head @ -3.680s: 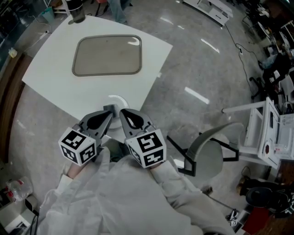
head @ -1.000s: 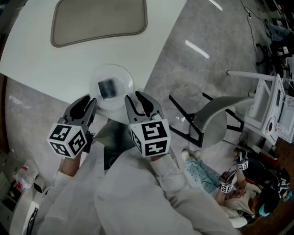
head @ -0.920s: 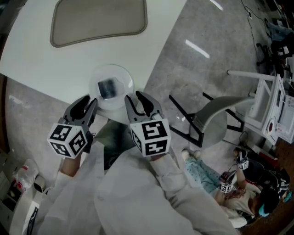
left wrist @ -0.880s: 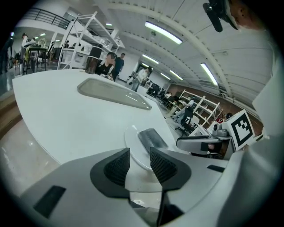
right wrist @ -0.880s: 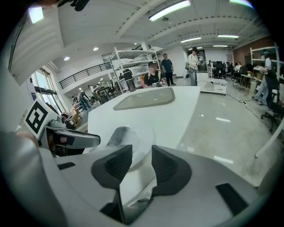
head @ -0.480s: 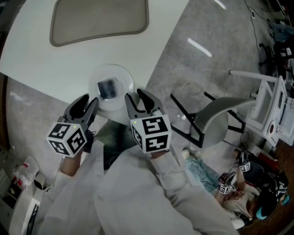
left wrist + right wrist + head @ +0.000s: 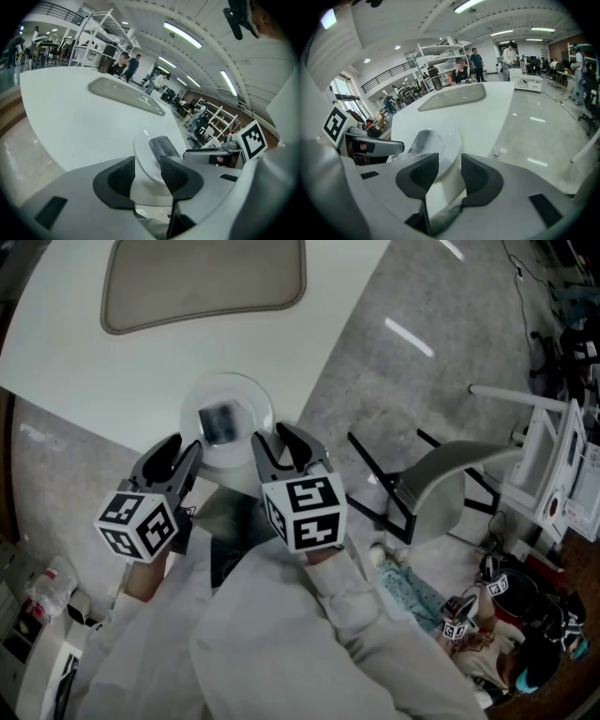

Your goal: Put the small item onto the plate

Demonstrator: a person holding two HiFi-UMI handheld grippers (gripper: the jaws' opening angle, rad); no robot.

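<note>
A small dark grey item [image 7: 221, 420] lies flat on the round white plate [image 7: 248, 399], which sits near the front edge of the white table [image 7: 103, 367]. My left gripper [image 7: 178, 457] hangs just short of the plate's near left rim, open and empty. My right gripper [image 7: 284, 448] is at the near right rim, also open with nothing between its pads. The left gripper view shows the plate [image 7: 143, 159] and the item [image 7: 164, 146] beyond my left gripper [image 7: 147, 172]. In the right gripper view, the plate [image 7: 452, 140] and item [image 7: 422, 140] lie ahead of my right gripper [image 7: 449, 172].
A tan rounded tray [image 7: 202, 282] lies farther back on the table. The table's right edge drops to grey floor, where a grey chair [image 7: 433, 495] stands. A white cart [image 7: 553, 465] is at the far right. People [image 7: 123, 64] stand behind the table.
In the oldest frame a grey thing sat between the two gripper tips at the plate's near edge; now it lies on the plate. Over the last second both grippers barely moved.
</note>
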